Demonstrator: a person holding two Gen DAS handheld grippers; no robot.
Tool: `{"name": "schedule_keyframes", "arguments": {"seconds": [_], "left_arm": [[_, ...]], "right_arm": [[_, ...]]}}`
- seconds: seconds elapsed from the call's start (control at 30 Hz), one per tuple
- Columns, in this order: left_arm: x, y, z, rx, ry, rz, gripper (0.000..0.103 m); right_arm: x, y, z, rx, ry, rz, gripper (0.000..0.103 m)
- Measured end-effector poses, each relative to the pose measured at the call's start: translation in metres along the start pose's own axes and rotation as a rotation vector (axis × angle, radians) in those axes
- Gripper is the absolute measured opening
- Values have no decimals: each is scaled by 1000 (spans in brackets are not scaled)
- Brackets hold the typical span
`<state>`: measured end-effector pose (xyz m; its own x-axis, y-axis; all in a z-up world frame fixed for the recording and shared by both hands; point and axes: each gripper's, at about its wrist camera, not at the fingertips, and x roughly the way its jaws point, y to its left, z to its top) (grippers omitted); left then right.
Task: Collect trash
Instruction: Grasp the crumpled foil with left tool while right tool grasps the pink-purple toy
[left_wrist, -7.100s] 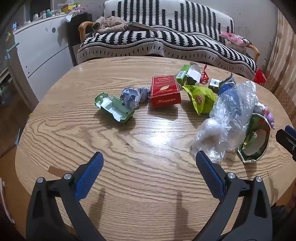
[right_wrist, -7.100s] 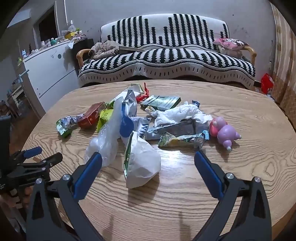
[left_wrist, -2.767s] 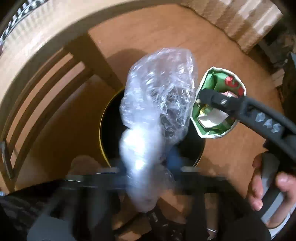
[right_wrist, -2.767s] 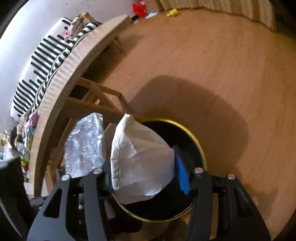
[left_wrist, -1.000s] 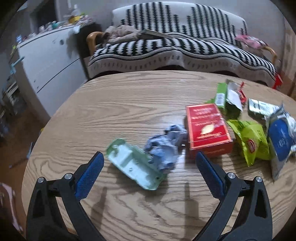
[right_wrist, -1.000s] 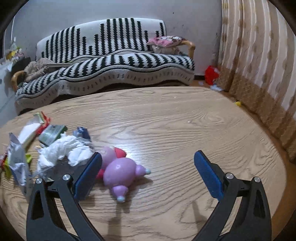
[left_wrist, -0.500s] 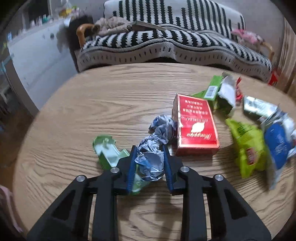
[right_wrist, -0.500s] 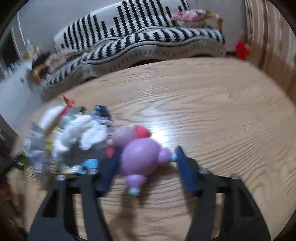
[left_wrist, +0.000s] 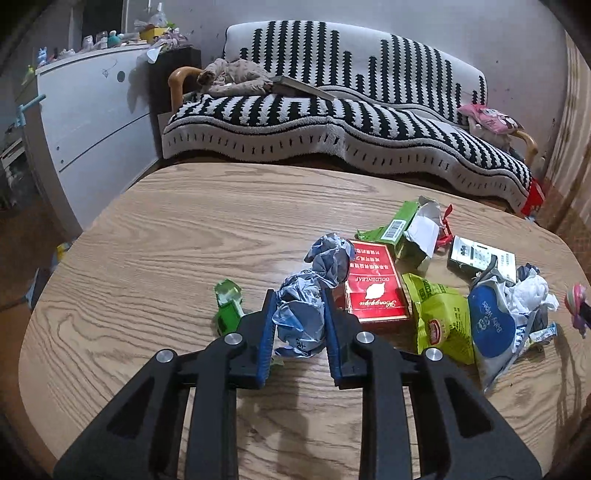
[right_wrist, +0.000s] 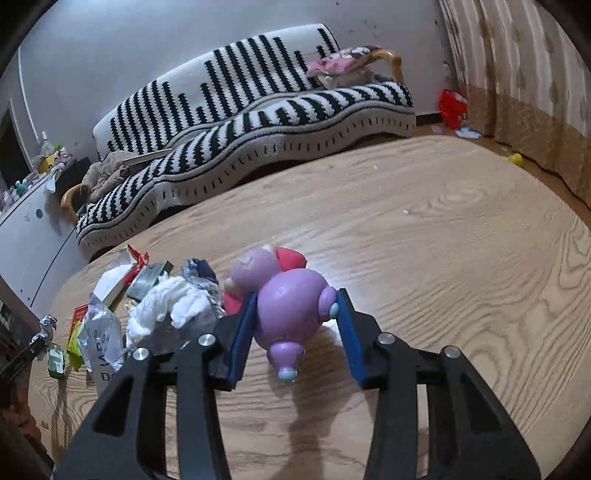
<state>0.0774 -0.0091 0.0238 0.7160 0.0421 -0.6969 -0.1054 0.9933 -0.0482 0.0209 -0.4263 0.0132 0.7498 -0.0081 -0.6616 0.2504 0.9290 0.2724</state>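
Both of my jaws, wide open a second ago, have now closed on something. My left gripper (left_wrist: 299, 314) is pinched tight around the crumpled blue-grey plastic wrapper (left_wrist: 310, 299), its blue pads pressed against both sides, and the wad looks raised slightly off the round oak-grain table (left_wrist: 166, 236). My right gripper (right_wrist: 295, 325) has narrowed around the purple plastic pig toy (right_wrist: 286, 306); the left pad touches its body, the right pad sits against a small knob on its side, so I judge it held, though less snugly.

That should make two more pieces ready to carry off to the bin, which is out of view.

Left lying on the table: a red flat carton (left_wrist: 375, 288), a lime-green snack bag (left_wrist: 439, 314), a torn green box (left_wrist: 410, 232), a blue-and-white wipes packet (left_wrist: 495, 325), white crumpled tissue (right_wrist: 173, 302) and a small green plastic tray (left_wrist: 229, 306).

Beyond the table stands a black-and-white striped sofa (left_wrist: 332, 110), with a white cabinet (left_wrist: 92, 110) to its left.
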Motion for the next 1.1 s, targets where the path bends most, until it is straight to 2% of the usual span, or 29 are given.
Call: {"name": "schedule_keyframes", "arguments": {"seconds": [0.2, 0.57, 0.93, 1.1], "left_arm": [[2, 2, 0, 4, 11, 40, 24], [4, -1, -1, 25, 18, 54, 24], [-16, -4, -9, 56, 7, 30, 24], [-35, -5, -12, 96, -35, 45, 24]], "right_arm": [[4, -4, 2, -1, 14, -13, 43], [10, 0, -2, -18, 37, -10, 43], [0, 13, -9, -18, 37, 46, 43], [-1, 28, -14, -29, 49, 79, 43]]}}
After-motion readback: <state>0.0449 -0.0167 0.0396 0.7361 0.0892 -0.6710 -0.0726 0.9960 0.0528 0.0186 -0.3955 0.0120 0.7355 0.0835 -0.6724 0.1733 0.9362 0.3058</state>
